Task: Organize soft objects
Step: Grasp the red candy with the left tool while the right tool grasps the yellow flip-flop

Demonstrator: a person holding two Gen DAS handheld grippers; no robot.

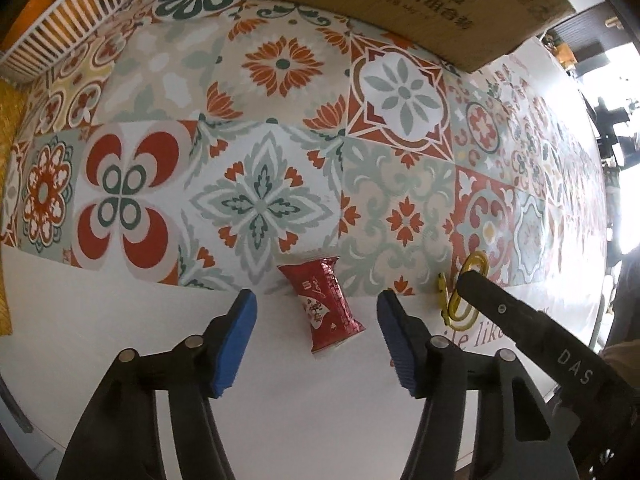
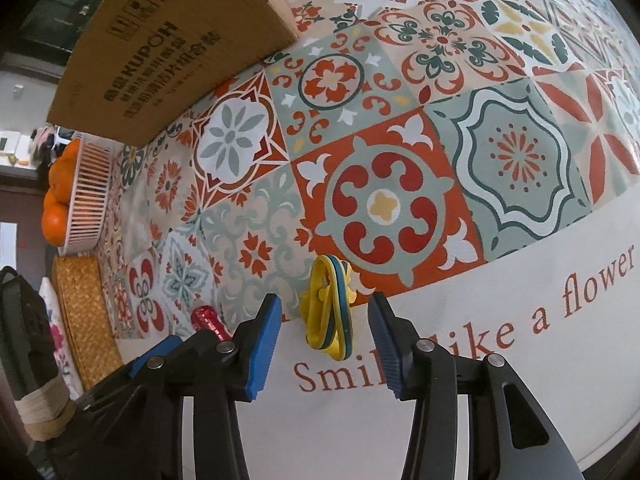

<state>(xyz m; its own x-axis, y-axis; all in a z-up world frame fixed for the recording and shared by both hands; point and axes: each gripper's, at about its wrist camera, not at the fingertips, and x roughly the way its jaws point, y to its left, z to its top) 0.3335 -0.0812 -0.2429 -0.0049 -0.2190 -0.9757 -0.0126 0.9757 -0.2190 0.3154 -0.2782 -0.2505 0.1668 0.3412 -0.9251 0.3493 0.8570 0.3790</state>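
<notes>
While both tools are pointed steeply down at the surface [image 1: 120,340], the left hand-held gripper [image 1: 316,336] is seen with its blue pads [image 1: 236,344] spread apart on either side of a red packet [image 1: 326,306]. The packet lies flat on the white border of the patterned cloth, its far end reaching onto the tiled print, and neither pad is touching it, so nothing is grasped on this side.

The right hand-held gripper [image 2: 326,334] is likewise released: its blue pads [image 2: 262,346] stand clear of a yellow clip-like object [image 2: 328,308] wrapped with yellow and blue-green bands, which rests between them at the edge of the printed tiles, just above the red lettering. In the left wrist view the same yellow object [image 1: 460,304] is seen to the right of the red packet, partly hidden by a black finger of the right tool.

Farther out, a cardboard box [image 2: 172,52] with printed characters stands on the cloth. Beside it a white slatted basket [image 2: 90,196] is seen holding oranges [image 2: 56,216], and a woven yellow mat or tray [image 2: 86,316] lies next to that at the surface edge.
</notes>
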